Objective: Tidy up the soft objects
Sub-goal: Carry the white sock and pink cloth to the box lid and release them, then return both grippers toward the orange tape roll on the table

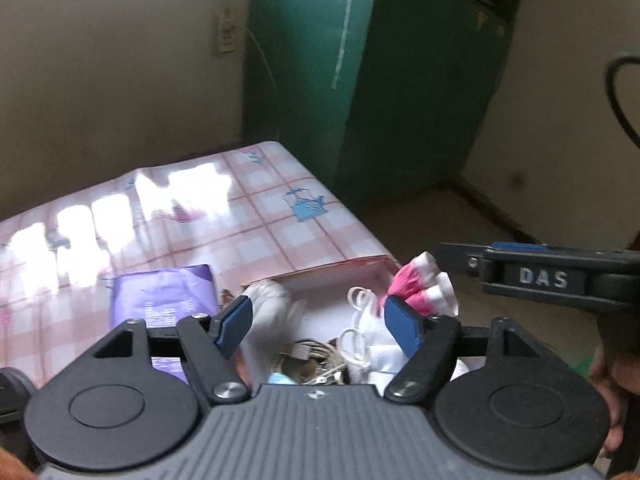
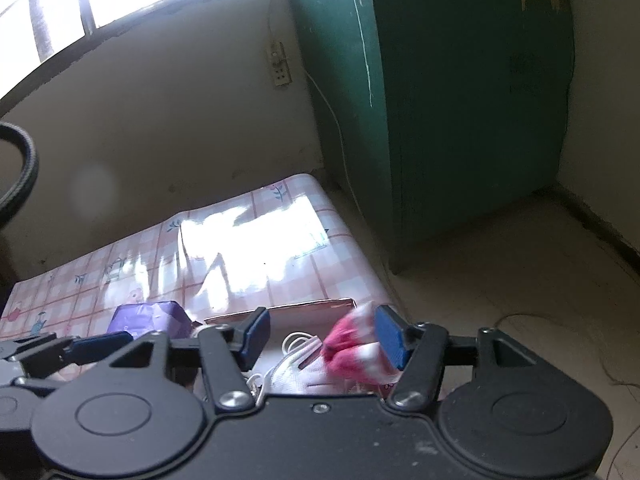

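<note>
With both pairs of pads spread, I see my left claw and right claw released over the open box on the worktop. A pink-and-white soft thing, blurred, perhaps a glove, sits at the box's right edge beside white cloth; a purple packet lies left.

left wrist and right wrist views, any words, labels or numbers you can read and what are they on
"DAS": raised letters on the side of the right gripper, seen in the left wrist view.
Purple packet on the table: pale print, too blurred to read in either view.
Left gripper body: a small round emblem, no letters.
Nothing else is legible.
</note>
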Demonstrator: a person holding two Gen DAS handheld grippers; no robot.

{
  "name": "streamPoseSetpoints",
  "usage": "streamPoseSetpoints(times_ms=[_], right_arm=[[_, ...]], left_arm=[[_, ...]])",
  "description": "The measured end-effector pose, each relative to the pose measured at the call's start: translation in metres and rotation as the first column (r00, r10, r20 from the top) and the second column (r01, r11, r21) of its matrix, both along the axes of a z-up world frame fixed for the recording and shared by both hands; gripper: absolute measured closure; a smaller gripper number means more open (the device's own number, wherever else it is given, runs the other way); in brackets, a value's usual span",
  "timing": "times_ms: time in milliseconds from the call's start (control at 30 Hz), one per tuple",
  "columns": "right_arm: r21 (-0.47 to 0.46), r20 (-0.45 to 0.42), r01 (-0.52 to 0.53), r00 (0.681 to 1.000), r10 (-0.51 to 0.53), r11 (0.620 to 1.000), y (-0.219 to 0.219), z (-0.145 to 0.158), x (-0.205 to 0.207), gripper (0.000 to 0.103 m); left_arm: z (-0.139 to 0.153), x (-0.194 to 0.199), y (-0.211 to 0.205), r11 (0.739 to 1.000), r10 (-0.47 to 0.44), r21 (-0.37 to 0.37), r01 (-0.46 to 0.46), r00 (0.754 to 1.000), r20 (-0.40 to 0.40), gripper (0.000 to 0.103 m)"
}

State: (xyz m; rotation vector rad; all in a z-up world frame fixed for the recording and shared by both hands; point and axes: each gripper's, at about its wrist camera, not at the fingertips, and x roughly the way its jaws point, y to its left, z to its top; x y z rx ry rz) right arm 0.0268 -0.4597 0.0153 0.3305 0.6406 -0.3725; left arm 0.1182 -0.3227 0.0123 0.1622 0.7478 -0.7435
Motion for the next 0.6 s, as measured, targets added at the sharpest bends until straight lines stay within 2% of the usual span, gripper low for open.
streamPoseSetpoints(times_ms=[300, 600], right_arm=[[-0.078, 0.036, -0.063, 0.997, 0.066, 0.995, 0.039, 0.020, -0.010, 0.027], [-0.087, 0.046, -0.128, 0.990, 0.132, 0.988, 0.080, 0.029, -0.004, 0.026]], left_arm=[[0.023, -0.007, 0.034, 0.990, 0.128, 0.053, -0.131, 0.991, 0.043, 0.017], [0.038, -0.014, 0.078, 0.969, 0.237, 0.058, -0.242, 0.968, 0.079, 0.009]])
